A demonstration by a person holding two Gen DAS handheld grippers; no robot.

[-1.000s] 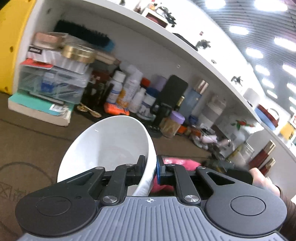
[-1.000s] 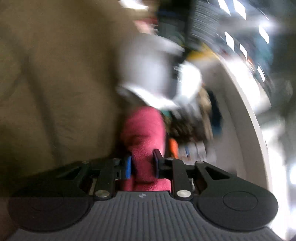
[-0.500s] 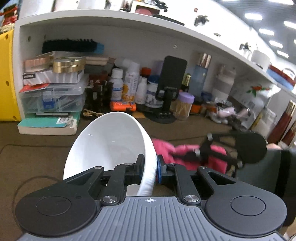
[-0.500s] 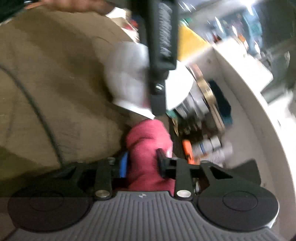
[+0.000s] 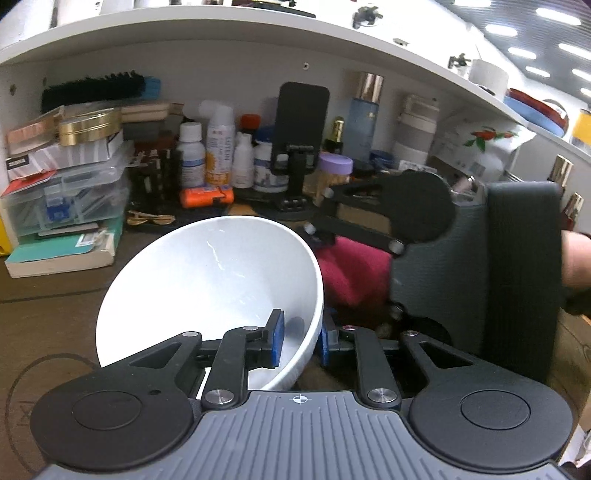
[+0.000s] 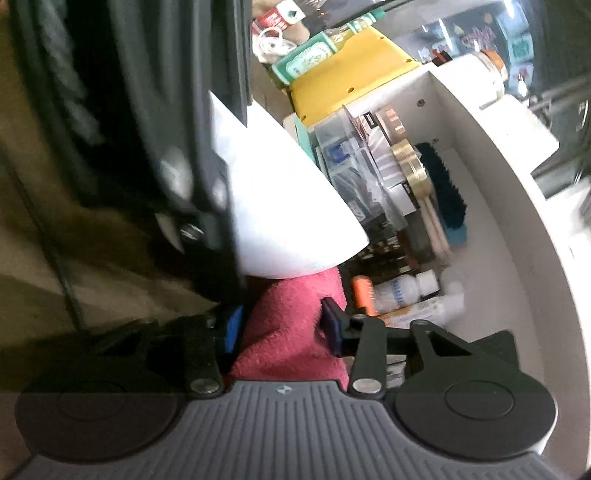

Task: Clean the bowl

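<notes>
White shelf (image 5: 221, 48) along the brown worktop's (image 5: 55, 314) back edge, crammed with bottles (image 5: 221, 147) and boxes (image 5: 66, 192), ceiling lights (image 5: 557, 11) overhead

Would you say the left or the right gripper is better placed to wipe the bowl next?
Right, probably: the right gripper has the pink cloth between its fingers, beside the white bowl. The left gripper, jaws opening, straddles the bowl's rim.

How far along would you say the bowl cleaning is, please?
Done: the bowl is tilted up and looks clean inside. In hand: the left hand-held gripper straddles its rim, jaws opening; the right hand-held gripper has the pink cloth between its jaws. Left: setting both down.
</notes>
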